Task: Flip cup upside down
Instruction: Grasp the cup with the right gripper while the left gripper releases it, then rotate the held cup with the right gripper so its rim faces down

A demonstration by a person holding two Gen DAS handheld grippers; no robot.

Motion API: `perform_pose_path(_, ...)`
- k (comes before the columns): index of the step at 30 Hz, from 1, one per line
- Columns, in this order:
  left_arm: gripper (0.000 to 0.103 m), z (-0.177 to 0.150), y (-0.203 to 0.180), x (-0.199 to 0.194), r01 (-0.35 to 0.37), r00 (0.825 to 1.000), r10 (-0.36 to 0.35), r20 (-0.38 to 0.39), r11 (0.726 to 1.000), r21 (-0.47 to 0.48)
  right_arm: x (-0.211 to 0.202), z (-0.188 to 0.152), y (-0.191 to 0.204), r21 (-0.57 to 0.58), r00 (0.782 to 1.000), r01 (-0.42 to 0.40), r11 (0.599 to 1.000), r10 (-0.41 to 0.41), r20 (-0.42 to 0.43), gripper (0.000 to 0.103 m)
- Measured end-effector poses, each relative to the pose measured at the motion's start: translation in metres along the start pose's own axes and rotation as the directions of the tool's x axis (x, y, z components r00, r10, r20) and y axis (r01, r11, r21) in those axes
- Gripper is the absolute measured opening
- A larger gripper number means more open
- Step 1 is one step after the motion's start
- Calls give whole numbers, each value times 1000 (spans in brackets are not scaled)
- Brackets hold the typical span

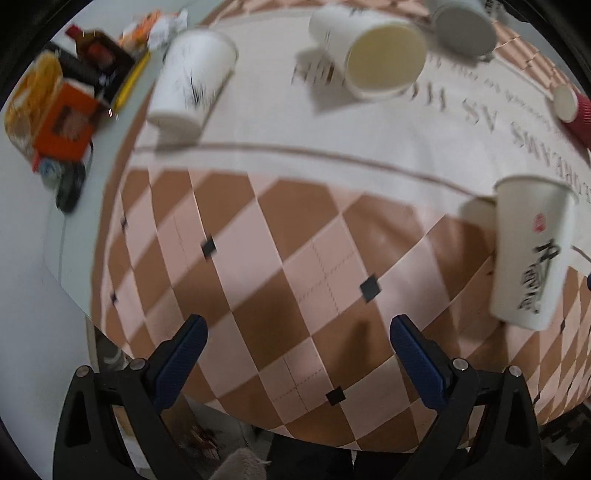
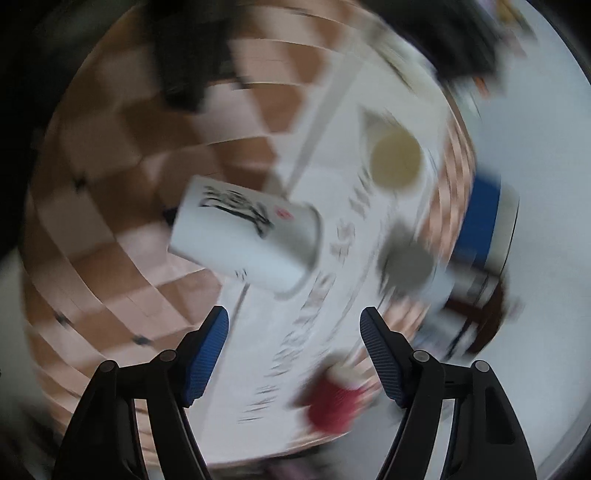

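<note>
Bench cover: a smooth mat with a brown-and-pink diamond check, small black squares at the corners, and a pale cream panel with dark printed lettering; it lies over a light grey bench.
Task cup: a white paper cup with black brush calligraphy and a small red seal, a tapered cylinder with a rolled rim, standing mouth-down near the right edge of the mat where the check meets the cream panel; the right wrist view shows it blurred, ahead of the gripper.
Other cups: a second white paper cup with black marks stands mouth-down toward the far left corner of the cream panel; a plain white paper cup shows its cream inside; a grey-mouthed cup sits near the far edge; a ribbed red paper cup sits at the right edge.
Clutter: an orange carton and dark packets sit on the bare bench left of the mat.
Left gripper: black frame, ribbed blue pads, spread wide, holding nothing, over the check.
Right gripper: same build, spread wide, holding nothing; this view is heavily blurred.
</note>
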State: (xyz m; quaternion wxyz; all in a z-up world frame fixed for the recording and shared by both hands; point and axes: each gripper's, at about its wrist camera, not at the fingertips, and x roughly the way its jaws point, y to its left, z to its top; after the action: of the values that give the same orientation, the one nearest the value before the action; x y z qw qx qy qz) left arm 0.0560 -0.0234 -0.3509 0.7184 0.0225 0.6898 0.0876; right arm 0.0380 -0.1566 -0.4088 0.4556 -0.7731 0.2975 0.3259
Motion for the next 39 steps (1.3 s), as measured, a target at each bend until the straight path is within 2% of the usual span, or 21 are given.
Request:
perform_pose_path(3, 101, -3, 5, 10, 9, 1000, -9, -17, 1000, -8, 8, 9, 27, -240, 997, 69, 968, -62, 36, 71)
perform_pose_path(7, 101, 0, 11, 17, 24, 999, -24, -23, 1000, -12, 13, 14, 50, -458, 988, 151, 876, -114, 109, 71)
perform_pose_path(10, 101, 3, 19, 22, 30, 999, -30, -28, 999, -26, 20, 20, 65, -547, 981, 189, 816, -134, 140, 63)
perform_pose_path(13, 101, 6, 29, 24, 28, 999, -29, -26, 999, -42, 23, 24, 68, -567, 978, 203, 798, -140, 153, 63)
perform_pose_path(14, 101, 8, 33, 24, 24, 999, -25, -23, 999, -48, 21, 25, 67, -559, 980, 194, 806, -130, 153, 63)
perform_pose_path(18, 101, 14, 51, 27, 23, 999, -25, -21, 997, -69, 19, 29, 52, -463, 993, 90, 882, -44, 110, 62)
perform_pose_path(19, 101, 16, 56, 26, 19, 1000, -20, -17, 997, -70, 19, 31, 44, -407, 996, 51, 912, -17, 86, 62)
perform_pose_path(21, 101, 20, 61, 25, 14, 1000, -14, -6, 997, -74, 18, 28, 34, -325, 998, -1, 946, 21, 59, 62)
perform_pose_path(22, 101, 23, 65, 24, 8, 1000, -8, -1, 997, -75, 18, 27, 25, -251, 998, -46, 967, 57, 37, 62)
perform_pose_path(24, 101, 22, 68, 22, 3, 1000, -3, 4, 997, -78, 19, 23, 6, -98, 990, -141, 985, 142, 3, 62)
perform_pose_path(26, 101, 27, 73, 22, 1, 1000, -1, 9, 997, -80, 23, 12, -11, 83, 967, -250, 965, 253, -22, 62)
perform_pose_path(28, 101, 33, 77, 21, 0, 1000, 1, 17, 997, -77, 26, 1, -23, 229, 938, -330, 916, 345, -27, 62)
perform_pose_path(30, 101, 38, 77, 20, -2, 1000, 3, 26, 997, -71, 36, -19, -40, 414, 889, -409, 813, 457, -20, 62)
perform_pose_path(32, 101, 46, 78, 18, 4, 999, -2, 36, 998, -62, 48, -36, -54, 545, 834, -464, 698, 552, 3, 62)
perform_pose_path(34, 101, 55, 78, 13, 7, 999, -5, 43, 999, -53, 61, -52, -64, 650, 775, -497, 575, 631, 35, 62)
perform_pose_path(36, 101, 55, 72, 9, 13, 999, -11, 49, 999, -46, 78, -76, -68, 763, 690, -508, 399, 719, 83, 62)
perform_pose_path(39, 101, 59, 67, 10, 27, 999, -26, 48, 999, -35, 102, -105, -64, 863, 565, -478, 164, 810, 159, 62)
